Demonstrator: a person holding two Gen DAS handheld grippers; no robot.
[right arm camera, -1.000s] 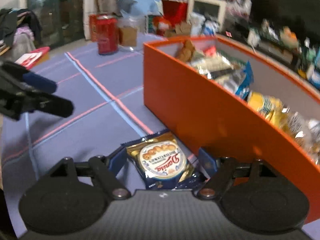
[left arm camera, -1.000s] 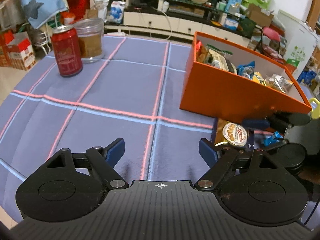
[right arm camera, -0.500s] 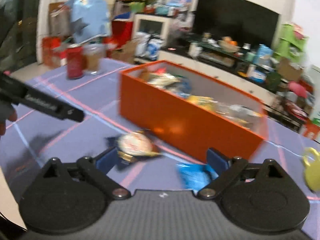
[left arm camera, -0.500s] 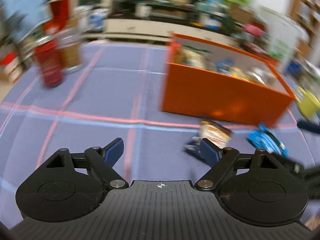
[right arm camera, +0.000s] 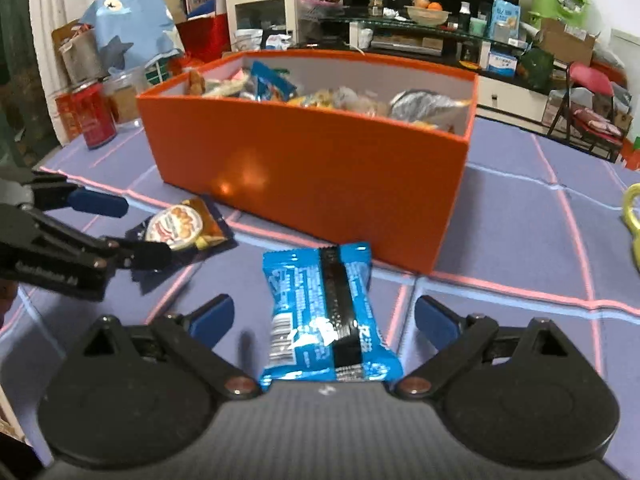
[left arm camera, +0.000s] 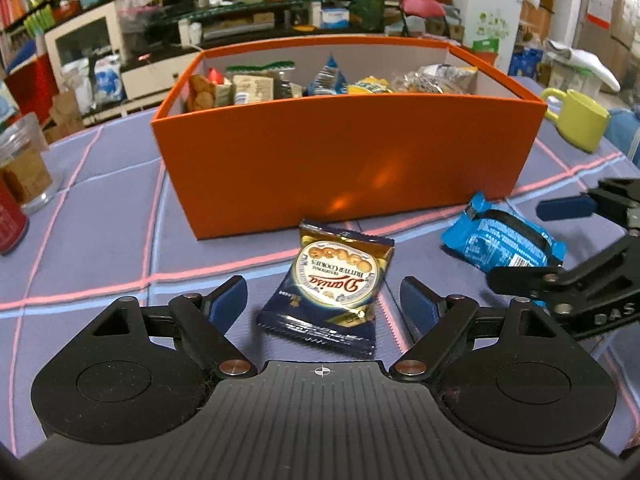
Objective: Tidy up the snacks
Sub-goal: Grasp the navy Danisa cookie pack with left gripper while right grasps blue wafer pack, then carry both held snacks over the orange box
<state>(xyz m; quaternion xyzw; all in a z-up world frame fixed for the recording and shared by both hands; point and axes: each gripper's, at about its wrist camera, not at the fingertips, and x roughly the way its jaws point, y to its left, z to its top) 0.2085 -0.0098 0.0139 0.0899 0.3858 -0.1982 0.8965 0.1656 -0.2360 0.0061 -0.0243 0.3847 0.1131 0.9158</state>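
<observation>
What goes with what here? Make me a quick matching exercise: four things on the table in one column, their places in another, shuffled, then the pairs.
Things:
1. butter cookie packet
2. blue snack packet
3. yellow-green mug
4. red can

Places:
A. beside the glass jar, off the orange box's left end
B. between the open fingers of the left gripper
C. off the box's right end
D. between the open fingers of the right gripper

Pairs: 1-B, 2-D, 3-C, 4-A

left claw (left arm camera: 322,300) now brackets cookie packet (left arm camera: 334,280) | right claw (right arm camera: 322,320) moved to blue packet (right arm camera: 324,316)
</observation>
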